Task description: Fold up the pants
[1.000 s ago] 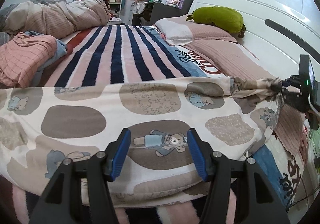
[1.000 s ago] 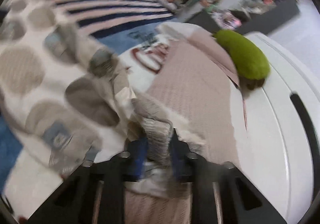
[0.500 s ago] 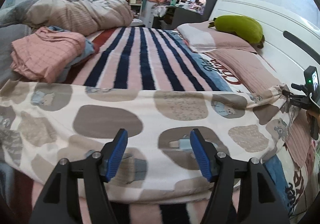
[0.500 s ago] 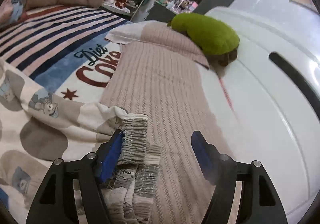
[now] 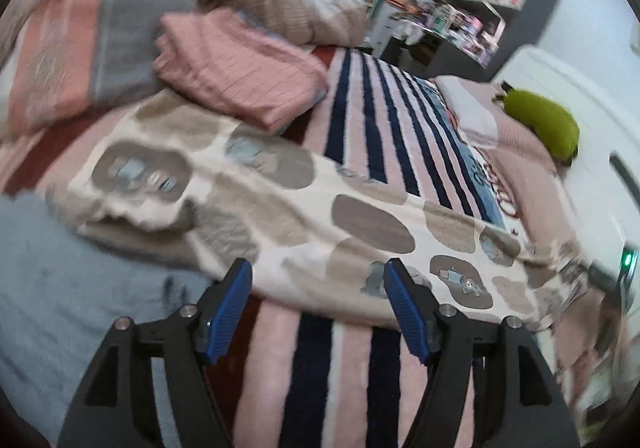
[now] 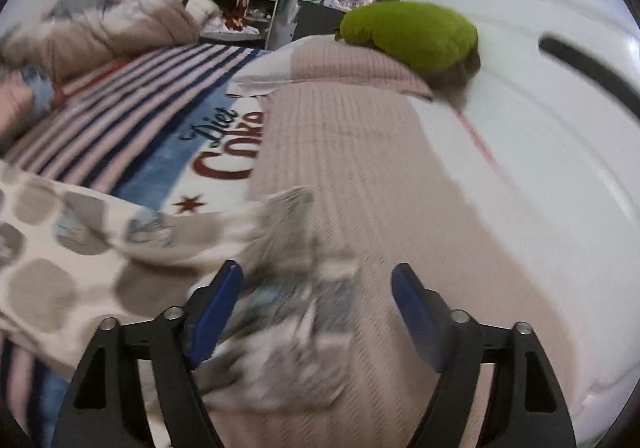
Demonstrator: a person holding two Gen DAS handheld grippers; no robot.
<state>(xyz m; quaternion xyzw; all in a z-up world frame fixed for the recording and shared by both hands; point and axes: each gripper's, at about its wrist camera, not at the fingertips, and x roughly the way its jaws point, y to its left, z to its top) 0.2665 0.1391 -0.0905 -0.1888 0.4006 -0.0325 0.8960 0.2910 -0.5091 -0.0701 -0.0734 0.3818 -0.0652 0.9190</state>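
The pants [image 5: 312,216] are cream with grey-brown blobs and teddy bears. They lie stretched across the striped bed, leg ends at the left, waistband at the right. My left gripper [image 5: 318,300] is open and empty, above the near edge of the pants' middle. In the right wrist view the gathered waistband [image 6: 296,288] lies on the pink pillow between and just ahead of the fingers. My right gripper [image 6: 318,300] is open and holds nothing. The right gripper's body shows blurred at the far right of the left wrist view [image 5: 624,272].
A folded pink cloth [image 5: 240,76] and a heap of bedding [image 5: 280,8] lie behind the pants at the left. A green plush [image 6: 412,32] rests on the pillow [image 6: 360,152] by the white headboard [image 6: 540,128]. Grey-blue fabric [image 5: 80,288] lies at the near left.
My right gripper opened and let go of the waistband, which now lies on the pillow. My left gripper swung left along the pants and backed off toward the near edge, still open.
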